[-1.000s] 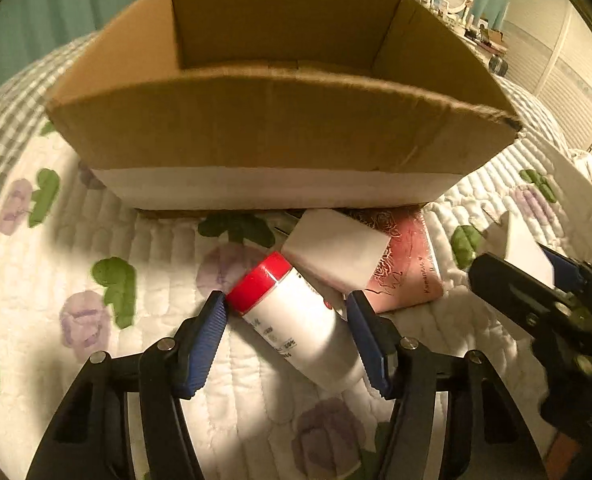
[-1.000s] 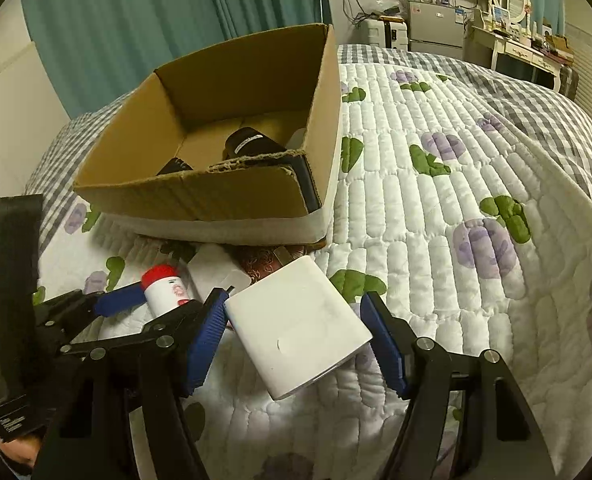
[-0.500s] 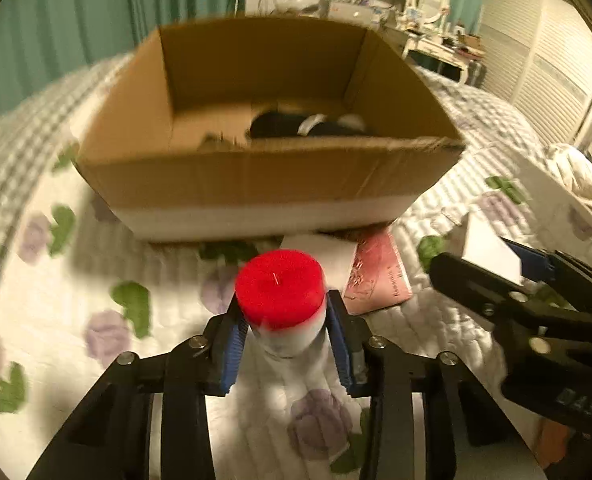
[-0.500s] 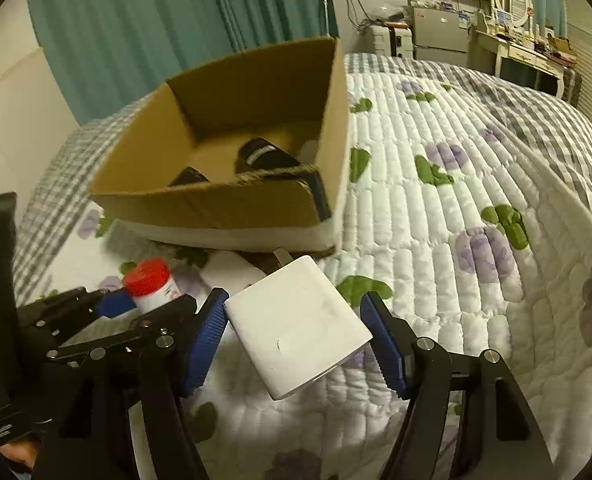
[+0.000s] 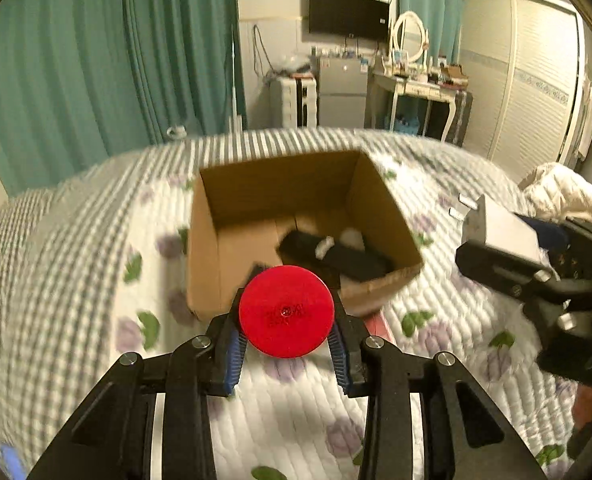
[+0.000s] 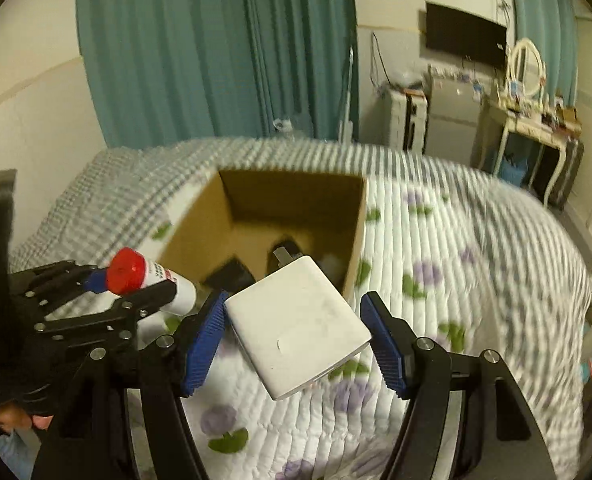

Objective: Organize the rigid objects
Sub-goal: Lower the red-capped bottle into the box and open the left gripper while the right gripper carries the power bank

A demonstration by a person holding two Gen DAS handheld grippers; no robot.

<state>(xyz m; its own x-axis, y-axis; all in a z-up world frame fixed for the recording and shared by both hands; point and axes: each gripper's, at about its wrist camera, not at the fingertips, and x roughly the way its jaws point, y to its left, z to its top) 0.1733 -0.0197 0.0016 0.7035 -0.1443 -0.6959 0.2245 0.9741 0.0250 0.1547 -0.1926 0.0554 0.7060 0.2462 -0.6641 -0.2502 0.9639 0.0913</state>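
Left gripper (image 5: 285,346) clamped on red-capped bottle (image 5: 285,312), right gripper (image 6: 296,338) gripping white adapter (image 6: 296,326), blurred, over cardboard box (image 5: 207,248).

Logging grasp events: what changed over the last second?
The left gripper closed on the red-capped bottle and lifted it off the quilt. The right gripper rose, still holding the white charger. The box stayed put.

No legible text anywhere: only blurred small print on the label of the white red-capped plastic bottle (image 6: 163,280), too small to read.
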